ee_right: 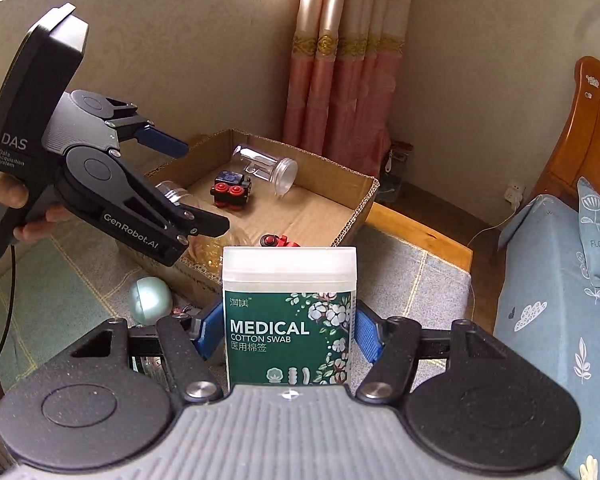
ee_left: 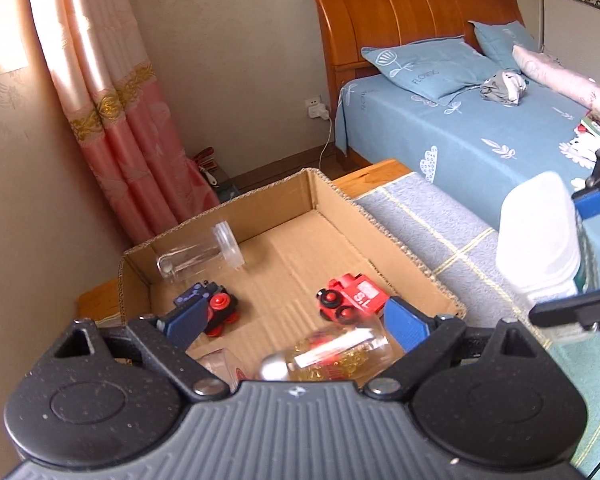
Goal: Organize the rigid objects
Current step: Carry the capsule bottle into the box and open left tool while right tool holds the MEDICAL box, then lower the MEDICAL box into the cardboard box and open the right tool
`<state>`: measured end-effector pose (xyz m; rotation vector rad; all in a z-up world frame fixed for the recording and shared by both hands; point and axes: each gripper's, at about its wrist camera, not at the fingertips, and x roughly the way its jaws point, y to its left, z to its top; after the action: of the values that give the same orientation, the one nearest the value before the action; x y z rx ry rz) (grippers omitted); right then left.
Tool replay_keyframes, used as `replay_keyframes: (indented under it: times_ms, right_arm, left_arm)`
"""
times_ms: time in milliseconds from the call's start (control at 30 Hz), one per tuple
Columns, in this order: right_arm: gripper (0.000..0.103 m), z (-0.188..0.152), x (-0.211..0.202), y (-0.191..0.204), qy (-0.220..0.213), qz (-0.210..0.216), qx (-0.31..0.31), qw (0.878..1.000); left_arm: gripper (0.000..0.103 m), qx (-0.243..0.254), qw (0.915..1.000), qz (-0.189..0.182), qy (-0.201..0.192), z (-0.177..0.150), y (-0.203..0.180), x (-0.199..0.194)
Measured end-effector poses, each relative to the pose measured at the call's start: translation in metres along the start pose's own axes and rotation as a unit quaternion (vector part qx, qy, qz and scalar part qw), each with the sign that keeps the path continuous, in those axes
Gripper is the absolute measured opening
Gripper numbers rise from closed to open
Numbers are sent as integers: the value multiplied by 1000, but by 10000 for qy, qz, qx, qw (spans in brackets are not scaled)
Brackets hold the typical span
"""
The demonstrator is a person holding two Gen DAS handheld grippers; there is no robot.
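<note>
A white-lidded box of medical cotton swabs (ee_right: 288,320) stands upright between the blue pads of my right gripper (ee_right: 288,330), which is shut on it above the grey checked cloth. In the left wrist view the same swab box (ee_left: 540,232) shows at the right. My left gripper (ee_left: 296,320) hangs open over the near end of a cardboard box (ee_left: 340,196). Below it lies a clear jar with gold contents and a silver lid (ee_left: 332,354), blurred and not gripped. The box also holds an empty clear jar (ee_left: 200,256), a blue-and-red toy train (ee_left: 216,304) and a red toy car (ee_left: 352,296).
A teal ball (ee_right: 150,300) lies on the checked cloth (ee_right: 412,276) beside the cardboard box. A bed with blue sheets (ee_left: 480,136) stands to the right, and a pink curtain (ee_left: 112,120) hangs behind the box. A person's hand (ee_right: 4,192) holds the left gripper's handle.
</note>
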<state>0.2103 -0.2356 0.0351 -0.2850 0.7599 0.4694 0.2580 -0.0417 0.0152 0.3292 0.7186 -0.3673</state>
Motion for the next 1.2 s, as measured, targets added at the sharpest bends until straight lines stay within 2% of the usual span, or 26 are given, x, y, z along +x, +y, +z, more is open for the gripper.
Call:
replay_keyframes:
  times_ms: [133, 267, 500, 767, 967, 1100, 1133, 1167, 1200]
  right_arm:
    - [70, 4, 1, 1, -36, 23, -13, 10000]
    - [70, 12, 7, 3, -10, 63, -53, 10000]
    - [70, 35, 31, 7, 120, 154, -14, 9998]
    - [70, 79, 75, 5, 311, 192, 236, 9991]
    - [70, 111, 118, 1, 657, 51, 400, 9970]
    - [70, 128, 143, -1, 728, -126, 465, 9962]
    - [75, 131, 148, -1, 696, -208, 529, 9960]
    - [87, 133, 151, -2, 674, -267, 561, 9958]
    - [94, 133, 153, -1, 658, -338, 572, 9956]
  left_arm:
    - [96, -182, 9994, 220, 185, -13, 17, 0]
    - [96, -310, 9988, 365, 130, -25, 27, -18]
    - [98, -414, 9976, 543, -63, -42, 22, -55]
    - [100, -843, 9908, 959, -438, -69, 22, -90]
    - [100, -1259, 9837, 1225, -378, -97, 29, -104]
    - [100, -1456, 9809, 1255, -284, -110, 35, -104]
    - [100, -1468, 9805, 1278, -281, -111, 35, -105]
    - [100, -1487, 9800, 1293, -280, -112, 36, -106]
    - [100, -1510, 9798, 1279, -287, -113, 37, -106]
